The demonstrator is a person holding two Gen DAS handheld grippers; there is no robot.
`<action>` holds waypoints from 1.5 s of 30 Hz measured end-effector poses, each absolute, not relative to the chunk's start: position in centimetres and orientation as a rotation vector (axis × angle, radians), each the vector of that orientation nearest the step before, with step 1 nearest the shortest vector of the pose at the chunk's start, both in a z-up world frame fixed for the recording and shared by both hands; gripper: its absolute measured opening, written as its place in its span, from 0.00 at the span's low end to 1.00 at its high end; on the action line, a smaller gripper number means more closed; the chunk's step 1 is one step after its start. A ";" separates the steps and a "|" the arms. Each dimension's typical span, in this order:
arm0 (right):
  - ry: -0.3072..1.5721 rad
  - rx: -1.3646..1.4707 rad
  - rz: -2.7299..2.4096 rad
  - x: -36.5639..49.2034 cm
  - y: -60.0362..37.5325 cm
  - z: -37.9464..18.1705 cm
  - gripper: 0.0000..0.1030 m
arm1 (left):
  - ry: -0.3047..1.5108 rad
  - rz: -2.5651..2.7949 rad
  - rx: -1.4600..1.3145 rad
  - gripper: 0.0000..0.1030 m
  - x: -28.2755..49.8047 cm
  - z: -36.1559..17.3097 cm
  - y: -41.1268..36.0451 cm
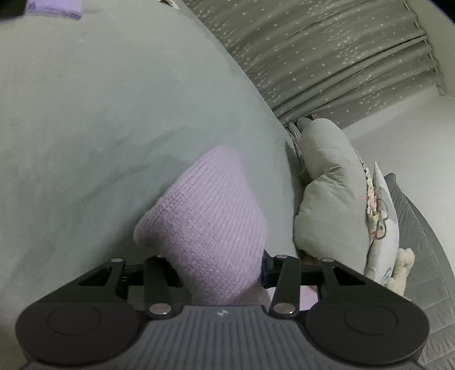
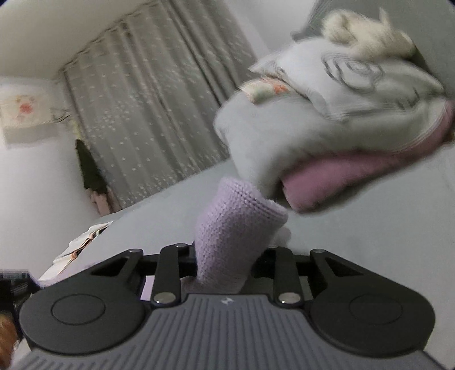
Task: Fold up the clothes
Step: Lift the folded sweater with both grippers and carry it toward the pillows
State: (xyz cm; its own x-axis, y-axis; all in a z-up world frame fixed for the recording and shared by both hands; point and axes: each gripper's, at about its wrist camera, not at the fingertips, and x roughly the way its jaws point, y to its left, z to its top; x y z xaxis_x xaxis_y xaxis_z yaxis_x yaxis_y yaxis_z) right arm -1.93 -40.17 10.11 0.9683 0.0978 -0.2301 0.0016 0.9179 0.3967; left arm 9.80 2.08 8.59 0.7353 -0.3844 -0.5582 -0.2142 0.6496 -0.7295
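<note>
Both grippers: ribbed grey housing, black round-ended linkage arms, silver pivot screws.

Lilac knit garment; grey bedsheet; grey star-print curtain; pink blanket.

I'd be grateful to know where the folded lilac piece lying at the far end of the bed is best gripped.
Judging from the left wrist view, take the folded lilac piece at its near right corner, coming in low over the grey bedspread. It lies flat, and that corner's stacked edge faces the camera; the rest is cut off by the frame.
</note>
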 end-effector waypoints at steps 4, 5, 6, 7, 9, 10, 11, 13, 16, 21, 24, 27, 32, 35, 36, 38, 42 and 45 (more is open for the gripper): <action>0.191 0.441 0.111 -3.5 -40.8 13.8 0.30 | 0.793 -0.118 -0.864 0.43 9.9 12.8 2.5; 0.181 0.466 0.119 -3.9 -41.2 14.5 0.30 | 0.792 -0.125 -0.840 0.43 9.9 14.5 2.3; 0.174 0.491 0.124 -4.2 -41.5 15.2 0.30 | 0.790 -0.128 -0.818 0.44 9.9 15.9 1.9; 0.171 0.513 0.125 -4.6 -41.8 15.6 0.30 | 0.788 -0.129 -0.797 0.44 10.0 17.0 1.5; 0.172 0.550 0.122 -5.2 -42.6 16.3 0.30 | 0.789 -0.128 -0.763 0.45 9.9 18.8 0.4; 0.177 0.575 0.114 -5.5 -43.2 16.6 0.30 | 0.791 -0.127 -0.753 0.45 9.9 19.2 -0.1; 0.181 0.593 0.103 -5.8 -43.6 16.6 0.30 | 0.796 -0.123 -0.727 0.45 10.0 19.8 -1.2; 0.194 0.649 0.058 -7.0 -45.0 16.3 0.30 | 0.810 -0.123 -0.665 0.45 10.0 20.5 -3.7; 0.189 0.741 -0.024 -9.1 -47.5 15.0 0.30 | 0.827 -0.183 -0.533 0.45 10.6 20.3 -10.0; 0.059 0.720 -0.278 -15.4 -54.2 15.6 0.30 | 0.799 -0.390 -0.335 0.41 10.8 19.8 -23.1; -0.050 0.602 -0.479 -20.3 -57.0 17.2 0.30 | 0.773 -0.527 -0.282 0.40 10.9 20.3 -32.7; -0.147 0.467 -0.638 -24.0 -58.7 18.6 0.30 | 0.727 -0.705 -0.309 0.38 11.0 21.1 -42.2; -0.336 0.238 -0.879 -29.9 -61.0 19.9 0.30 | 0.571 -0.980 -0.315 0.38 7.6 22.1 -54.7; -0.423 0.205 -1.002 -31.6 -61.5 18.5 0.30 | 0.550 -1.097 -0.304 0.44 6.2 18.4 -58.3; -0.430 0.232 -1.067 -31.9 -61.4 17.0 0.33 | 0.587 -1.098 -0.281 0.56 6.2 16.6 -59.0; -0.332 0.498 -1.128 -32.0 -62.0 13.3 0.40 | 0.738 -0.987 -0.127 0.73 6.5 10.8 -60.7; 0.114 1.191 -1.098 -30.0 -63.7 4.4 0.52 | 0.898 -0.717 -0.042 0.69 8.4 3.5 -57.8; 0.173 1.058 -0.978 -27.6 -59.7 4.7 0.53 | 0.936 -0.611 -0.075 0.71 9.6 1.3 -54.5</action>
